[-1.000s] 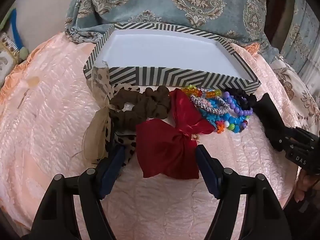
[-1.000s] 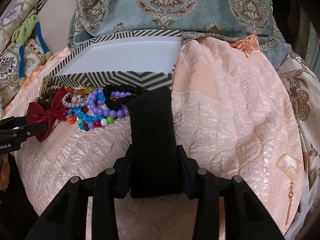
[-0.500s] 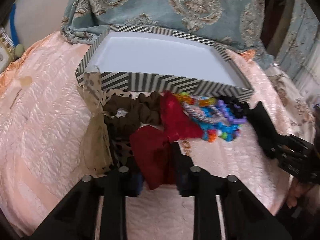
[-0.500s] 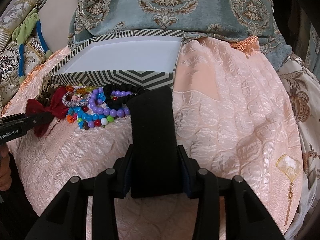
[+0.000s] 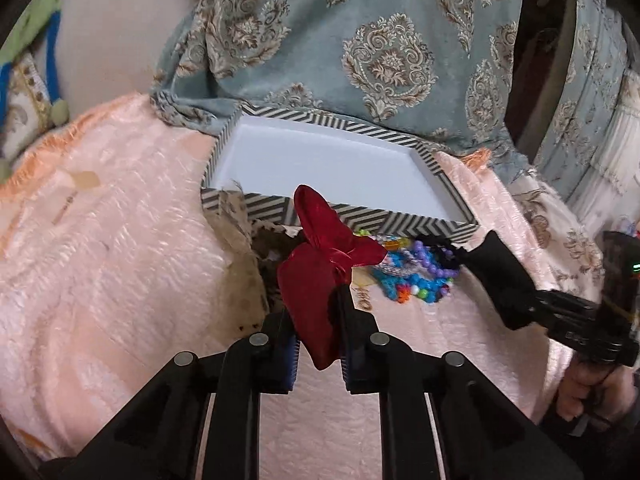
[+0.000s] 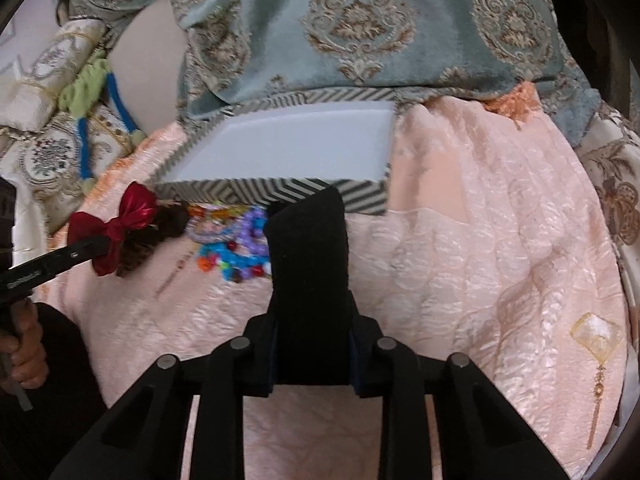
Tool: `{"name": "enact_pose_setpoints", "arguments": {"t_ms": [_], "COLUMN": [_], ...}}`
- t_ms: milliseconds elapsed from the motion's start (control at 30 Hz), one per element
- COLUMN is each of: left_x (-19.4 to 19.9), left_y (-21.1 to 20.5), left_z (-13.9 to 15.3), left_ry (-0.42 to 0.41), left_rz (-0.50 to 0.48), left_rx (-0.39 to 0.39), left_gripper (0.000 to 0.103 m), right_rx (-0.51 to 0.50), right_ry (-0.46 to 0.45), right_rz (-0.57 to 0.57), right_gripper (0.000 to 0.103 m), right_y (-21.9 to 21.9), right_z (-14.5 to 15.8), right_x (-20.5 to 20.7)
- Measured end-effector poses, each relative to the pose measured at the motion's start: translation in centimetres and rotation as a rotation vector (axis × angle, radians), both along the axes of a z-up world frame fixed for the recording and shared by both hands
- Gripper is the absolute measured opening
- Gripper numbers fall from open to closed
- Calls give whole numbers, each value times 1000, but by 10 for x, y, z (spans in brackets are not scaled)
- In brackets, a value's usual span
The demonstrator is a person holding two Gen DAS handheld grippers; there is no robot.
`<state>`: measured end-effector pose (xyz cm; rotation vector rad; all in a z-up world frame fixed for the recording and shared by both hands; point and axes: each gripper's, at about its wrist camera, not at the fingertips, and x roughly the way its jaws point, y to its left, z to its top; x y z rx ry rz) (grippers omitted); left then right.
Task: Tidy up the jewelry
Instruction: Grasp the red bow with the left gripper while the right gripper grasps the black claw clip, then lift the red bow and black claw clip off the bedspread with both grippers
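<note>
While the left gripper (image 5: 318, 332) is clamped on the lower wing of the red bow (image 5: 320, 276), the bow hangs raised above the peach bedspread (image 5: 120, 280), its upper wing pointing toward the near wall of the striped box (image 5: 400, 222). From the right wrist view the same bow (image 6: 120, 232) sits pinched at the tip of that gripper, left of the bead pile.

The right gripper (image 6: 314, 360) has a wide black band (image 6: 308, 264) between its 2 fingers; its jaws are closing, and their pads press against the band's sides. The band stands up and forward, its far end reaching the front wall of the box (image 6: 360, 196) in that view.

Beside the box's near wall lies a heap of coloured bead bracelets (image 5: 416, 276), blue, purple and orange mixed, touching one another. Left of them, partly hidden by the bow, are a brown scrunchie (image 6: 172, 220) and a sheer tan ribbon (image 5: 240, 264) with leopard spots. The box's white inside shows bare, and a blue-grey patterned cushion (image 5: 360, 40) rises behind it. A hand (image 5: 588, 384) grips the right gripper's handle at the edge of the left wrist view.
</note>
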<state>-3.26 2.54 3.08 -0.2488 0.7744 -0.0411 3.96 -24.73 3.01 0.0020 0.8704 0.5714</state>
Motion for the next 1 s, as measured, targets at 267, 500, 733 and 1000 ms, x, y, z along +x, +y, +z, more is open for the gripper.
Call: {"name": "enact_pose_setpoints", "arguments": {"t_ms": [267, 500, 733, 1000], "left_x": [2, -1, -2, -1], "left_y": [-13, -13, -8, -15], "left_z": [-11, -13, -14, -17], "left_ry": [12, 16, 18, 22], "left_rz": [-6, 2, 47, 51], "left_rx": [91, 91, 93, 131], "left_gripper": [0, 0, 0, 0], "right_rx": [-52, -80, -85, -75], "right_ry": [-8, -30, -42, -77], "right_rz": [7, 0, -4, -10], "right_gripper": [24, 24, 24, 24], "right_y": [10, 13, 14, 12], "right_z": [-2, -2, -3, 2], "right_x": [-2, -3, -4, -8]}}
